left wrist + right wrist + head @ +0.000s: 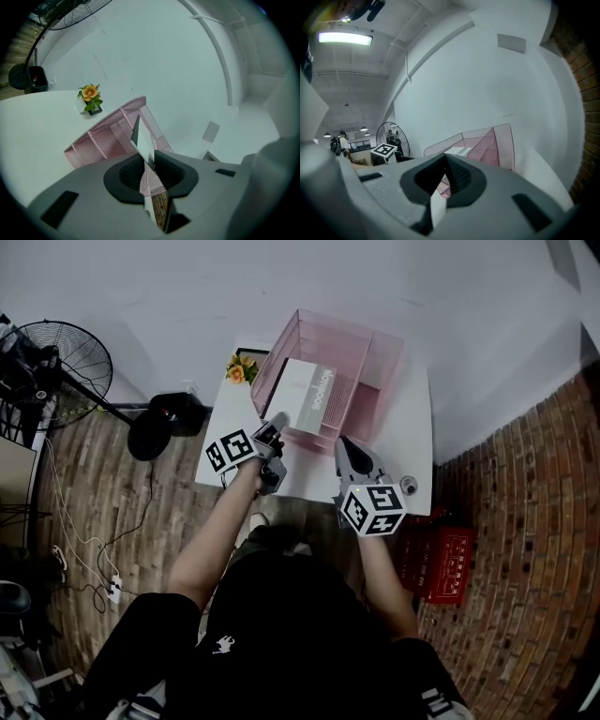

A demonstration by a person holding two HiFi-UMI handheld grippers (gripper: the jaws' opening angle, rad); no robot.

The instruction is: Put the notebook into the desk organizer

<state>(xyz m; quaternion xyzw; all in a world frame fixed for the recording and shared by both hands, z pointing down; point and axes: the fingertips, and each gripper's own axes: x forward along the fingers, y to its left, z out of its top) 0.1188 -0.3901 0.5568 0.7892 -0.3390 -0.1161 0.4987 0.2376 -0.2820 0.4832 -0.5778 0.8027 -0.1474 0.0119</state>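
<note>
A pink mesh desk organizer (pixel 375 362) stands at the back of the white table (pixel 412 427). A white notebook (pixel 314 395) leans slanted inside it. My left gripper (pixel 275 423) is at the notebook's near left corner. In the left gripper view the notebook's edge (pixel 143 145) and the organizer's mesh (pixel 101 140) run through the narrow gap of my left gripper (pixel 147 157), and I see no pad pressing on it. My right gripper (pixel 345 446) hovers just in front of the organizer's near edge. In the right gripper view the right gripper (pixel 444 161) has its tips together and holds nothing, with the organizer (pixel 497 145) ahead.
A small potted orange flower (pixel 242 368) sits on the table left of the organizer. A small round object (pixel 409 485) lies near the table's right front corner. A standing fan (pixel 56 362) is on the floor to the left and a red crate (pixel 445 563) to the right.
</note>
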